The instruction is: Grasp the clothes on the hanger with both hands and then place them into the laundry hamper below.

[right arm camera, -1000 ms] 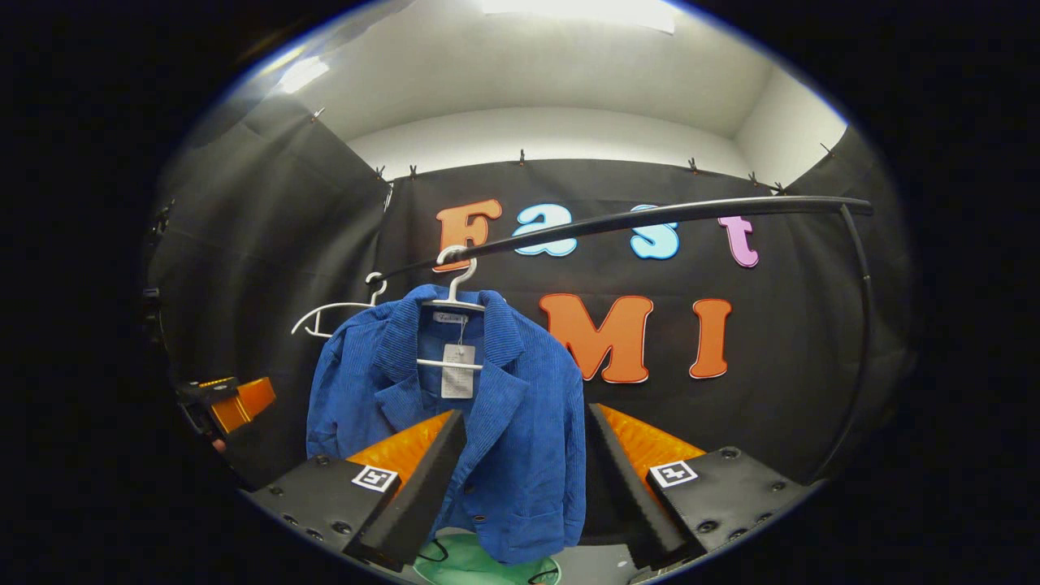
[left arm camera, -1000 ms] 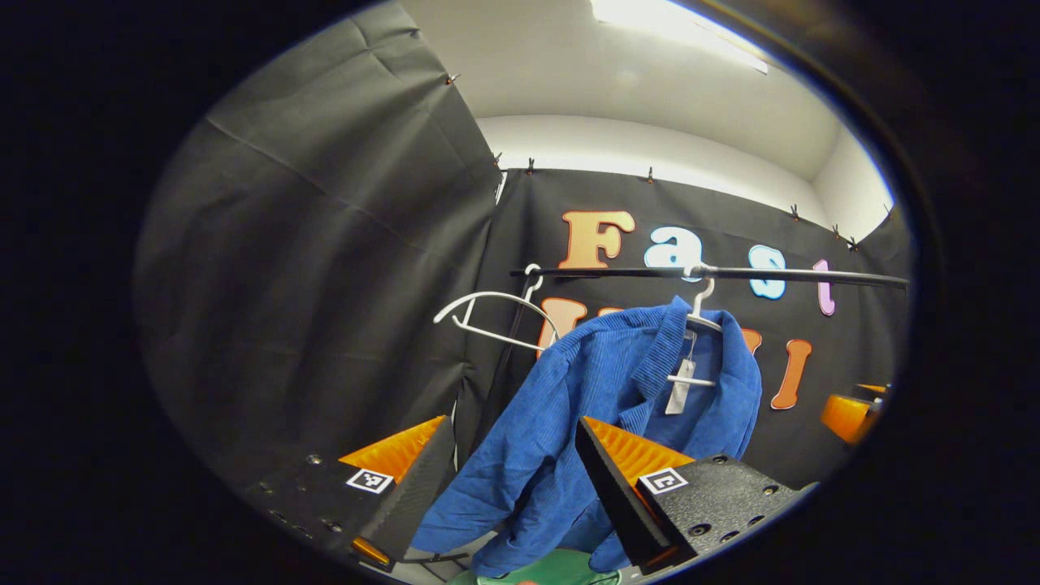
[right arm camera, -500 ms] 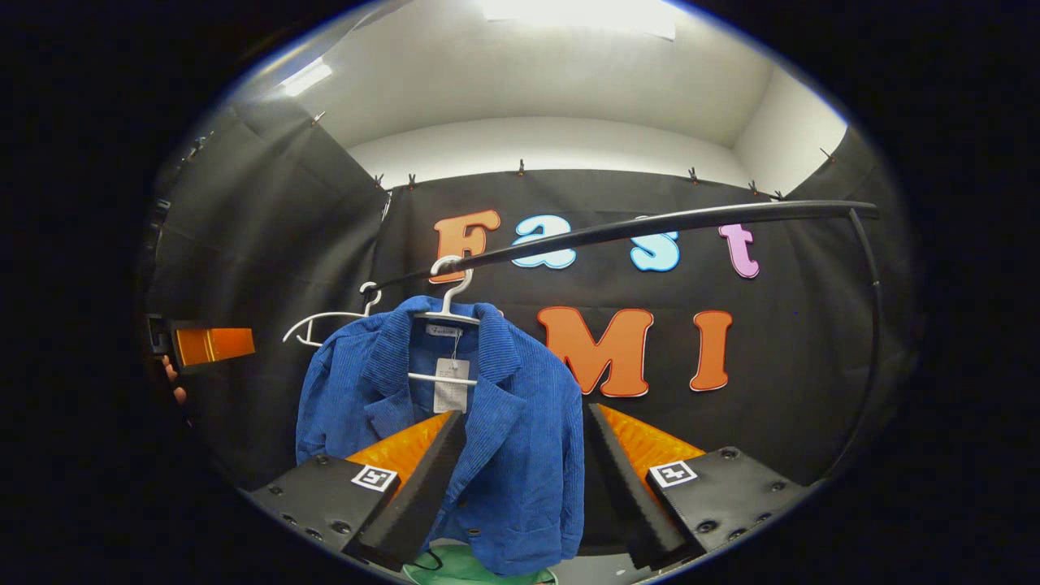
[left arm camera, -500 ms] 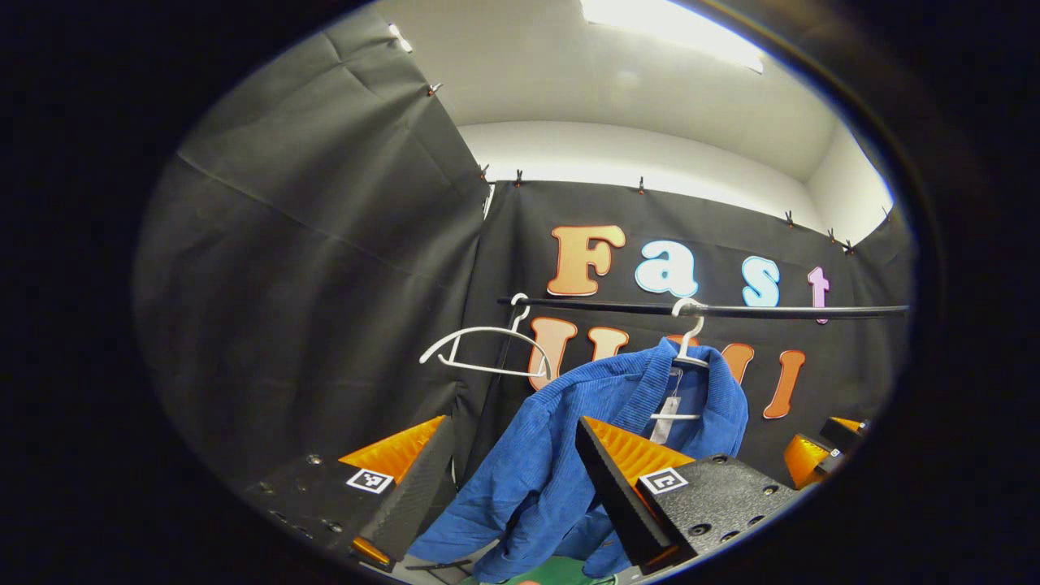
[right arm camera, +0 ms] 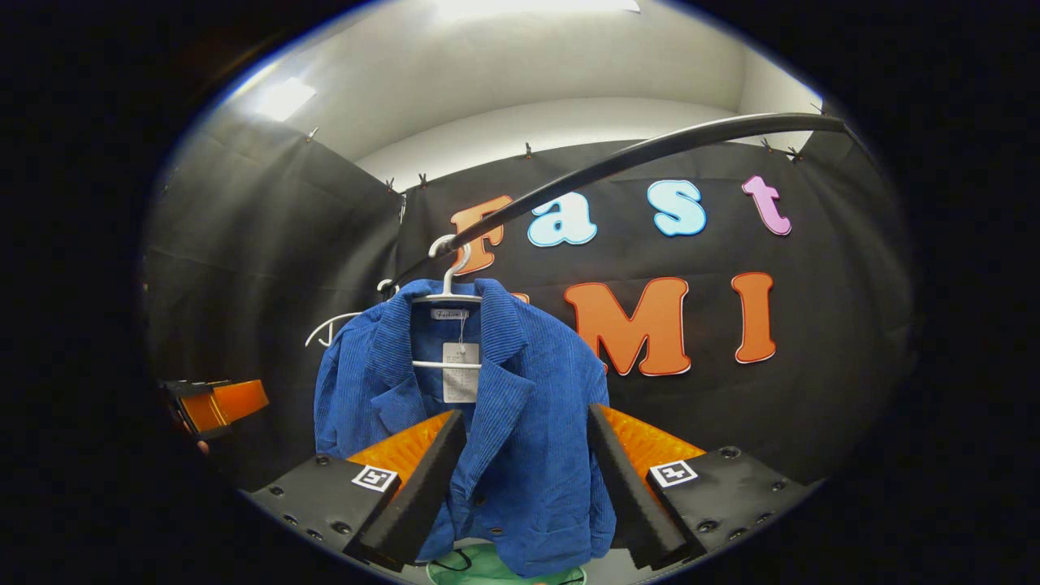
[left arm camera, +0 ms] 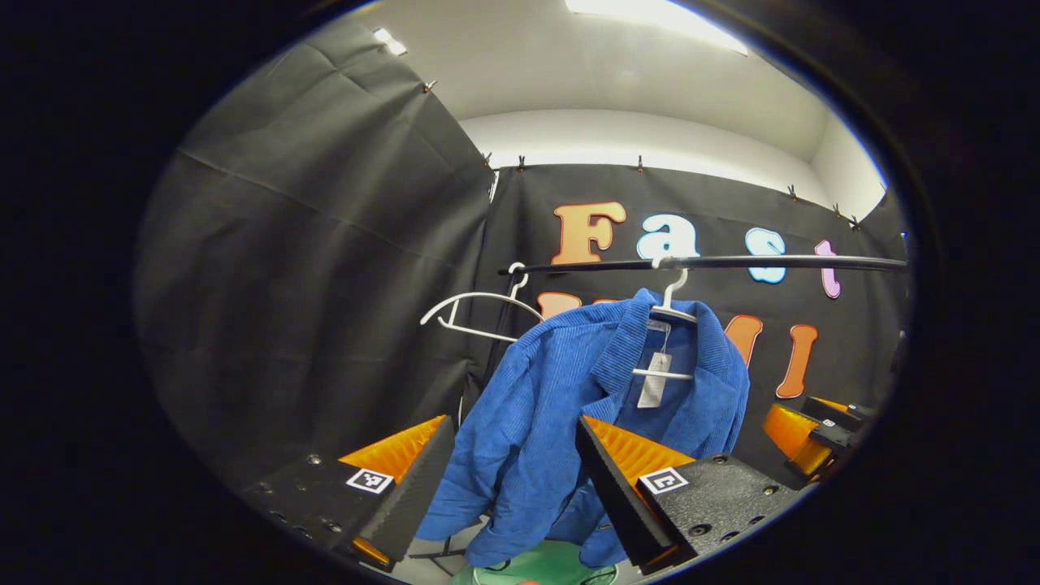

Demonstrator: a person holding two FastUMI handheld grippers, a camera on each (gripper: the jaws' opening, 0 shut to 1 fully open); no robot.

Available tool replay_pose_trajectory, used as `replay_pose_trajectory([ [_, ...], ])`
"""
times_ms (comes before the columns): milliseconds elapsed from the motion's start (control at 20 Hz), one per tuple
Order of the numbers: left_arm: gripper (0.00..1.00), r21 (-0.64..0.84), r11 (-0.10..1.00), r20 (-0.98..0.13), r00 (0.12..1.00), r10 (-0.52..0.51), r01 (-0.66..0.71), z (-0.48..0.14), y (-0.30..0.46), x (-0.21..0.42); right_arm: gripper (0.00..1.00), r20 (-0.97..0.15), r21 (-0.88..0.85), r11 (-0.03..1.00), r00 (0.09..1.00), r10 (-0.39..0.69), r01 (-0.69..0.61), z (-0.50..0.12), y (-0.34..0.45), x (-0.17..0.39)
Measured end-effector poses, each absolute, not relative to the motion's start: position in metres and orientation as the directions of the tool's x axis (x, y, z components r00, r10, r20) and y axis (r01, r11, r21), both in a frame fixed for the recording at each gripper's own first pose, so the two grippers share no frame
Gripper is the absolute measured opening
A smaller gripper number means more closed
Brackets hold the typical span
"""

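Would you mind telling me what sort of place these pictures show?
Probably a staged recording booth rather than a home: black cloth wall clipped up all round, a black clothes rail carrying a blue corduroy jacket, and a green hamper beneath.

Blue corduroy jacket (left arm camera: 569, 398) hangs on a white hanger (left arm camera: 670, 305) hooked over the black rail (left arm camera: 731, 262); a pale tag (left arm camera: 652, 380) dangles inside the open collar. A second white hanger (left arm camera: 479, 309), bare, hooks on the rail's left end. Left gripper (left arm camera: 513, 475) sits low in frame, jaws spread wide, clear of the cloth, the jacket's lower half seen between its fingers. Green laundry hamper (left arm camera: 544, 566) lies below the jacket's hem. The right gripper (left arm camera: 804, 426) shows at the far right edge, beside the jacket, orange and black; its jaw state cannot be told.
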State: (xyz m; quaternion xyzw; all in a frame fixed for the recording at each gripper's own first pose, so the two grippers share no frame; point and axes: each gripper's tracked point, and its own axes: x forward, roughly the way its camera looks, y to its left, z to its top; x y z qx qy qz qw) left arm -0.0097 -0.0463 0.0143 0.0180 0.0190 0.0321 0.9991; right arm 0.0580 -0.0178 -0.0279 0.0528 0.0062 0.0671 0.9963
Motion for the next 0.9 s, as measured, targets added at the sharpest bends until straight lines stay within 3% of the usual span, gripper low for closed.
replay_pose_trajectory([
  [300,0.92,0.052,0.993,-0.016,0.994,0.110,-0.109,0.020,-0.045,-0.016,0.98,-0.056,0.156,0.971,0.980,0.192,-0.181,-0.055,0.013,0.104],
  [500,0.95,0.074,0.985,-0.009,0.987,0.157,-0.156,0.024,-0.039,-0.032,0.97,-0.101,0.188,0.969,0.978,0.182,-0.161,-0.090,0.027,0.151],
  [550,0.92,0.080,0.982,-0.006,0.985,0.171,-0.170,0.025,-0.038,-0.037,0.94,-0.122,0.190,0.968,0.975,0.187,-0.162,-0.102,0.033,0.162],
  [600,0.92,0.087,0.979,-0.004,0.983,0.183,-0.182,0.026,-0.035,-0.043,0.98,-0.140,0.190,0.966,0.969,0.202,-0.174,-0.113,0.042,0.172],
  [650,0.92,0.095,0.976,-0.003,0.980,0.198,-0.197,0.026,-0.033,-0.048,0.94,-0.152,0.182,0.967,0.966,0.208,-0.179,-0.122,0.048,0.183],
  [750,0.95,0.113,0.966,0.007,0.972,0.235,-0.234,0.030,-0.026,-0.059,0.94,-0.169,0.156,0.977,0.971,0.168,-0.142,-0.138,0.045,0.205],
  [900,0.92,0.130,0.955,0.025,0.963,0.267,-0.268,0.035,-0.020,-0.070,0.98,-0.218,0.152,0.987,0.972,0.086,-0.053,-0.163,0.024,0.223],
])
